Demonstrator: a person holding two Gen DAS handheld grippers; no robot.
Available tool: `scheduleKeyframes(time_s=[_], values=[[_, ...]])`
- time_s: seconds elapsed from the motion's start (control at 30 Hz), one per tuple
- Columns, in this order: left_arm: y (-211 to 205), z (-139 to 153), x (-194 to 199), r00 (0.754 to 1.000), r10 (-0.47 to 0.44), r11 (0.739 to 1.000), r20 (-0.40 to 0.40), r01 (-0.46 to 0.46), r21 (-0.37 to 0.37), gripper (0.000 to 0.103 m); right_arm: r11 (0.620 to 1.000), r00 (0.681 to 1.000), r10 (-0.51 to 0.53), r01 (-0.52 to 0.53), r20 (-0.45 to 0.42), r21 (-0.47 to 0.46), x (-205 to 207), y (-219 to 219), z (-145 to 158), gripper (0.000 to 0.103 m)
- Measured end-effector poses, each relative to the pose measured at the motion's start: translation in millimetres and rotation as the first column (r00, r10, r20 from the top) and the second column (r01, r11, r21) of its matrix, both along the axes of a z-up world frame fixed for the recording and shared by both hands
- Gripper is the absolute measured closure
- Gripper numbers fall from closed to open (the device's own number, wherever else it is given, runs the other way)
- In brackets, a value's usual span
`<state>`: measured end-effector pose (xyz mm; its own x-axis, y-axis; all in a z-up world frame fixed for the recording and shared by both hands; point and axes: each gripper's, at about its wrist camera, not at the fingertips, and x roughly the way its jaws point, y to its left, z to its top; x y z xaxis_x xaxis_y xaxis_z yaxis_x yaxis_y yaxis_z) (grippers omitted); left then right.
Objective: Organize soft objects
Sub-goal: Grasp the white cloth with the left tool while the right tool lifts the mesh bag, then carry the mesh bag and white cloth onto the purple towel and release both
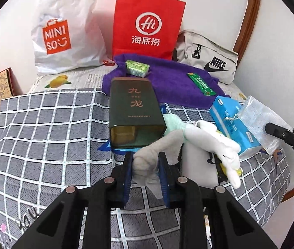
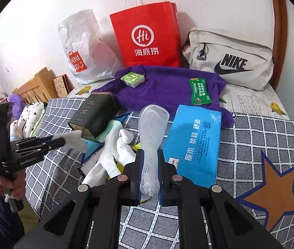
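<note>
Checked bedspread [image 2: 250,137] | white sock [image 1: 147,161] being pinched by left gripper [image 1: 146,172] jaws | mesh foam sleeve [image 2: 151,145] being pinched lengthwise by right gripper [image 2: 150,166] jaws, open end pointing away toward the wall

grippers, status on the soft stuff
Left gripper shut on grey sock. Right gripper shut on mesh pouch. White socks, tin close by.
</note>
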<state>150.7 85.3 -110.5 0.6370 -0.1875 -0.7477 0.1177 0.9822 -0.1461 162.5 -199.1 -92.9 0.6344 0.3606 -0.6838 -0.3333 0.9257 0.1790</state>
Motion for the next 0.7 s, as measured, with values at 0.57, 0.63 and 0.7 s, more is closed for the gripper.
scheduleKeyframes(time_s=[0.57,0.63,0.7], values=[[-2,30,22,0.999,0.036,0.999,0.033,-0.036,-0.016,0.08,1.0,1.0,-0.022,0.022,0.018,0.003,21,-18,17,0.092],[-3,34,30,0.999,0.035,0.999,0.036,-0.034,-0.015,0.08,1.0,1.0,-0.024,0.024,0.019,0.004,28,-19,19,0.092],[-4,37,40,0.999,0.033,0.999,0.037,-0.032,-0.017,0.08,1.0,0.999,-0.028,0.028,0.019,0.002,38,-21,21,0.092]])
